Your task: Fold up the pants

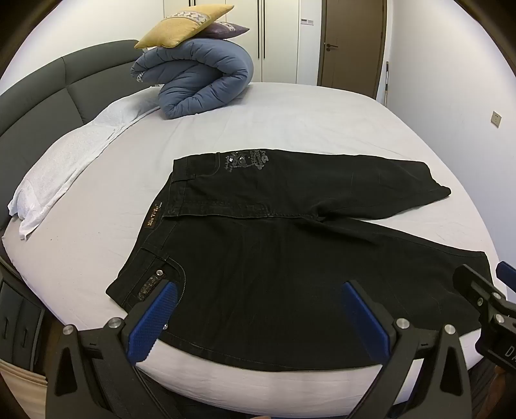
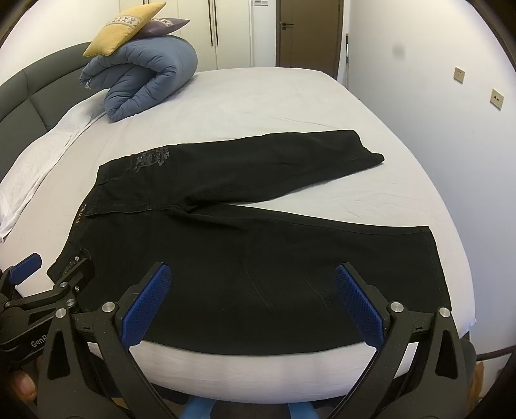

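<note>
Black pants lie flat on the bed, waistband to the left, both legs spread to the right in a V. They also show in the right wrist view. My left gripper is open, hovering above the near leg close to the waistband pocket, holding nothing. My right gripper is open above the near leg further right, also empty. The right gripper shows at the right edge of the left wrist view; the left gripper shows at the left edge of the right wrist view.
The bed has a pale sheet and a dark headboard on the left. A rolled blue duvet with a yellow cushion sits at the far side. White pillows lie at left. A wall runs along the right.
</note>
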`<action>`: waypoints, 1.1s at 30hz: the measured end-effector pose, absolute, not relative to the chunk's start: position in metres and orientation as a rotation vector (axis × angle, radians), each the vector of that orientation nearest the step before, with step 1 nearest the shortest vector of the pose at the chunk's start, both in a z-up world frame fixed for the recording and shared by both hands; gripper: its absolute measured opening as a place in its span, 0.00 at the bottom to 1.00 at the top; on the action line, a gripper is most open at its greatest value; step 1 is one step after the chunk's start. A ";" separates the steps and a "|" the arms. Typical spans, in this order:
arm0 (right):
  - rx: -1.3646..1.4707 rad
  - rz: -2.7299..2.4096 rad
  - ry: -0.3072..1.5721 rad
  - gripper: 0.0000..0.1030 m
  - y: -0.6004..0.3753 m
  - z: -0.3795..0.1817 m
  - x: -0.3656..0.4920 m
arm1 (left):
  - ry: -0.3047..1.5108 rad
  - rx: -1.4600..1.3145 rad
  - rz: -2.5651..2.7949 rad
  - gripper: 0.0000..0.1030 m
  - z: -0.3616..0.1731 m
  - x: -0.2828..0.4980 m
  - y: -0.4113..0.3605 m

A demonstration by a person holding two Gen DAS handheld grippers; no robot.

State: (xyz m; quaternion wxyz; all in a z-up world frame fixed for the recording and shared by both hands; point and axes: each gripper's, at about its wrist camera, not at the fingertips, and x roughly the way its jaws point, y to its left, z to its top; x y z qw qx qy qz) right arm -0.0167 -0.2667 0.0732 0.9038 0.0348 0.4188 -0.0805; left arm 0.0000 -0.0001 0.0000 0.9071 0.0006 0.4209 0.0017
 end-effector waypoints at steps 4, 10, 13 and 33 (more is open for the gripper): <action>0.071 -0.164 0.867 1.00 -0.265 0.073 -0.017 | 0.866 0.004 0.004 1.00 0.000 0.000 0.000; 0.071 -0.162 0.868 1.00 -0.265 0.073 -0.016 | 0.868 0.003 0.005 1.00 0.000 0.000 0.000; 0.071 -0.162 0.867 1.00 -0.265 0.073 -0.016 | 0.870 0.004 0.005 1.00 0.000 0.000 0.000; 0.068 -0.145 0.877 1.00 -0.262 0.069 -0.013 | 0.870 0.006 0.010 1.00 -0.003 0.000 0.002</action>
